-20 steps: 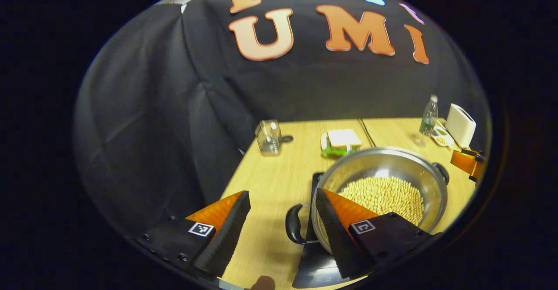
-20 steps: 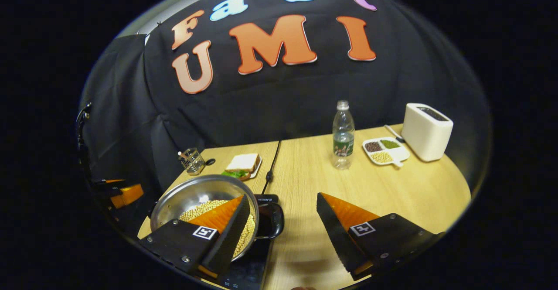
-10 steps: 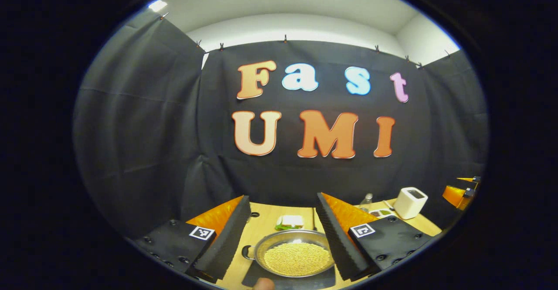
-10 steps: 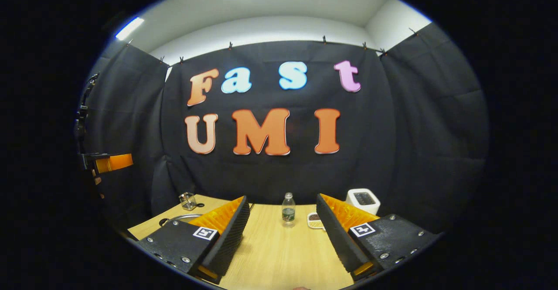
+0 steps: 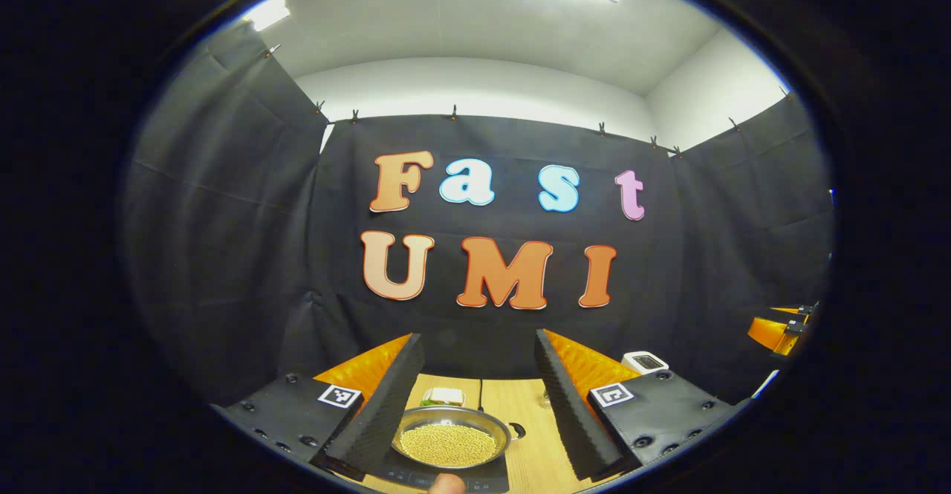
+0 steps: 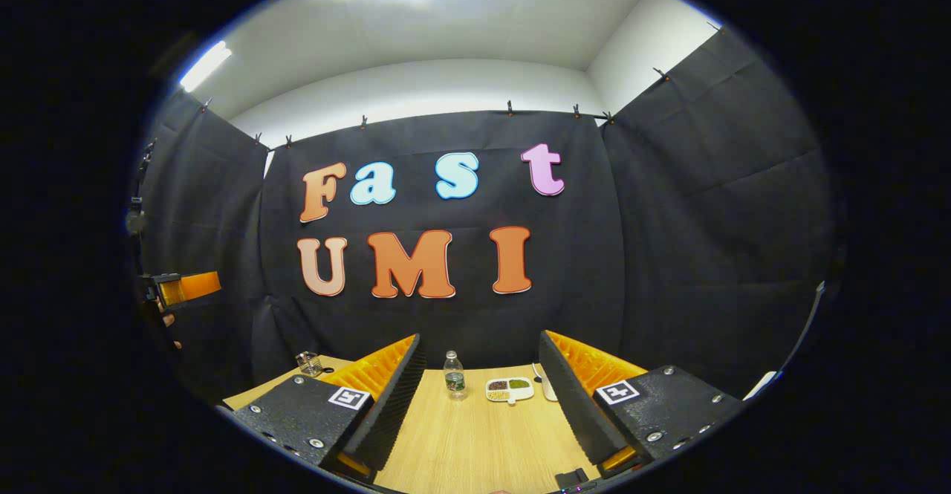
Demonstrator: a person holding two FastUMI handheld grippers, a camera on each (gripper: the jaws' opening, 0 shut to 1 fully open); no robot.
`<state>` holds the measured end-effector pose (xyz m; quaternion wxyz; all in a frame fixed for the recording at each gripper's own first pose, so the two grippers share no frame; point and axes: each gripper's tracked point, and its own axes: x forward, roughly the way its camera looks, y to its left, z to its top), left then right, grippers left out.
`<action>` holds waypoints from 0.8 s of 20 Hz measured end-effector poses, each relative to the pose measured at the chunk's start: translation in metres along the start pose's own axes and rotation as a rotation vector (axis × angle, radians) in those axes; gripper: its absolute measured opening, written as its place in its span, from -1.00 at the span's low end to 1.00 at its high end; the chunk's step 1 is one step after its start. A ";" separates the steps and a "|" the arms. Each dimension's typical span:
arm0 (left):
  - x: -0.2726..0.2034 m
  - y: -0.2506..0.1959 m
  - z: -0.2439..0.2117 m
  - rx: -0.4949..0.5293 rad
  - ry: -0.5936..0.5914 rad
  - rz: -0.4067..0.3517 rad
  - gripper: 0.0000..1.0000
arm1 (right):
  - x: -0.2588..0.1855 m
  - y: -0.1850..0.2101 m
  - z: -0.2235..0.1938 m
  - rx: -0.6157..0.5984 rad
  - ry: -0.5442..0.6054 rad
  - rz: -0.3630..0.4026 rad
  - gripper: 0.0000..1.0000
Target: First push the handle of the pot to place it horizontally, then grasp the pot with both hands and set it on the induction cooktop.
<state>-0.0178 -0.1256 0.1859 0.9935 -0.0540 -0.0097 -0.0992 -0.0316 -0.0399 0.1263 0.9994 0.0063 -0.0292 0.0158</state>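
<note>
With the pot [image 5: 453, 442] sitting on the dark induction cooktop [image 5: 446, 474] near the counter's [image 5: 531, 434] front edge, the task looks complete. In the left gripper view the left hand-held gripper [image 5: 472, 397] hangs well above the pot, its two ridged fingers spread wide and holding nothing. The right hand-held gripper [image 6: 481, 401] is likewise wide open and empty, aimed across the bare wood toward a water bottle [image 6: 453, 374] and a divided snack tray [image 6: 510, 388] at the counter's far edge.

The steel pot carries a full layer of pale beans [image 5: 447, 443] (probably weighty for its size, and liable to slosh if tipped). One small black side handle [image 5: 517, 430] shows at its right rim; the opposite one is hidden behind a finger. Any further lift would best take both side handles at once and stay level, since the polished wall looks slippery.
</note>
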 end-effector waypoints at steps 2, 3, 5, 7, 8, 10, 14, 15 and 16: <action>-0.005 -0.005 -0.004 0.015 0.006 0.003 0.94 | -0.002 -0.005 -0.005 0.007 0.003 0.004 0.90; -0.005 -0.004 -0.003 0.027 0.004 0.011 0.94 | -0.002 -0.005 -0.006 0.015 0.005 0.014 0.90; -0.005 -0.007 -0.002 0.037 0.001 0.020 0.93 | 0.002 -0.006 -0.005 0.028 0.003 0.031 0.90; -0.003 -0.005 0.002 0.047 -0.007 0.040 0.94 | 0.011 -0.010 -0.008 0.023 -0.004 0.028 0.90; 0.002 -0.004 0.003 0.053 -0.012 0.044 0.94 | 0.015 -0.011 -0.008 0.017 -0.007 0.027 0.90; 0.013 -0.004 0.006 0.062 -0.018 0.040 0.94 | 0.025 -0.008 -0.006 0.009 -0.015 0.032 1.00; 0.043 -0.004 0.008 0.059 -0.004 0.035 0.94 | 0.045 0.002 0.004 0.005 -0.053 0.036 0.90; 0.049 -0.005 0.014 0.067 -0.016 0.028 0.94 | 0.047 0.003 0.007 0.007 -0.063 0.035 0.90; 0.053 -0.002 0.019 0.083 -0.027 0.034 0.94 | 0.049 0.004 0.006 0.012 -0.066 0.033 0.90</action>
